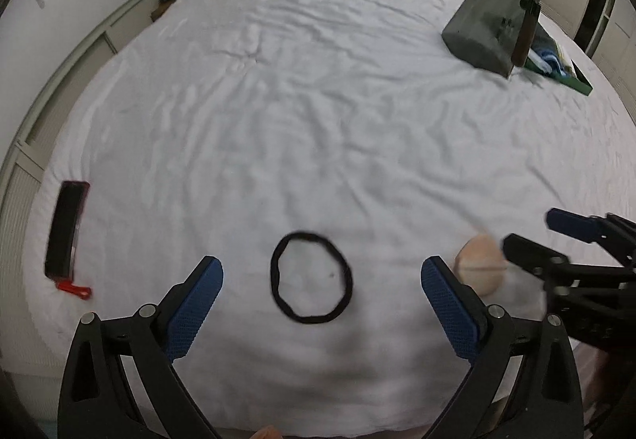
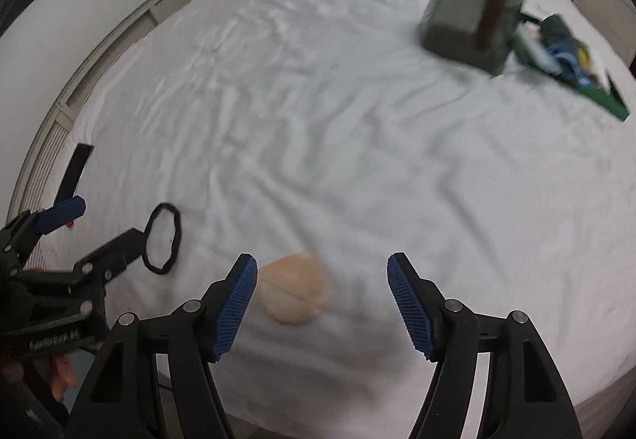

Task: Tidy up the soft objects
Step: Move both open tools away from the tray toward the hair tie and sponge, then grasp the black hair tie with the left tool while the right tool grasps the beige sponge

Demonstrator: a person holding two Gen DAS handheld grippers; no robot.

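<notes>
left gripper | right gripper | black frames, blue ribbed pads, apparently silver screws

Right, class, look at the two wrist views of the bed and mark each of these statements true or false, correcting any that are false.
1. The black hair band lies flat on the white sheet, between the open fingers of the left gripper. True.
2. The right gripper is shut on the peach-coloured soft ball. False: its jaws are apart and the ball lies loose on the sheet, nearer the left finger.
3. The grey bag stands at the far right of the bed. True.
4. The dark phone lies beside the grey bag. False: it lies at the near left edge of the bed.
5. The hair band is looped around the ball. False: they lie apart.
</notes>
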